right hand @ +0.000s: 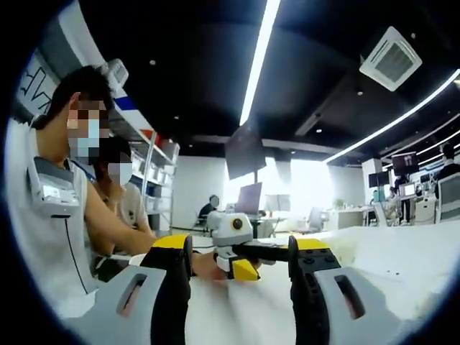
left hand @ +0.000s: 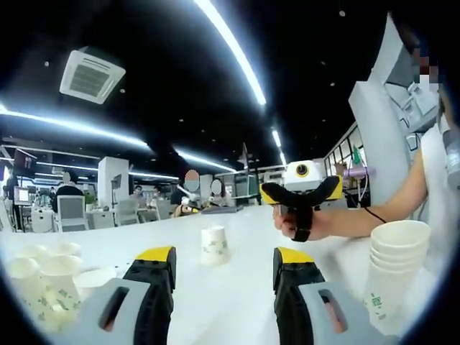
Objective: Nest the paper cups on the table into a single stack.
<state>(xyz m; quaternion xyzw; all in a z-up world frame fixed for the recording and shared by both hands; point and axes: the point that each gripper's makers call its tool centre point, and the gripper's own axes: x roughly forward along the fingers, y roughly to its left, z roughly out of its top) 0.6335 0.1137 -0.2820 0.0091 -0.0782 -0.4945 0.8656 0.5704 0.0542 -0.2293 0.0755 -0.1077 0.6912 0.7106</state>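
A broad, smooth white table is stretching away under both grippers in a large open office with a black ceiling, long strip lights and a square ceiling air vent; people are sitting at desks far behind.

In the left gripper view, the left gripper, grey with yellow-capped black jaws, is standing wide apart with nothing between its jaws. A single white paper cup with a green print is sitting upside down on the table ahead, framed in the gap between the jaws and well clear of them. A cluster of loose white paper cups is standing upright at the left, beside the left jaw. A nested stack of white paper cups is rising at the right, just beside the right jaw.

The right gripper is hovering over the table in its own view, jaws spread and holding nothing. A person's hand is gripping it beyond the single cup.
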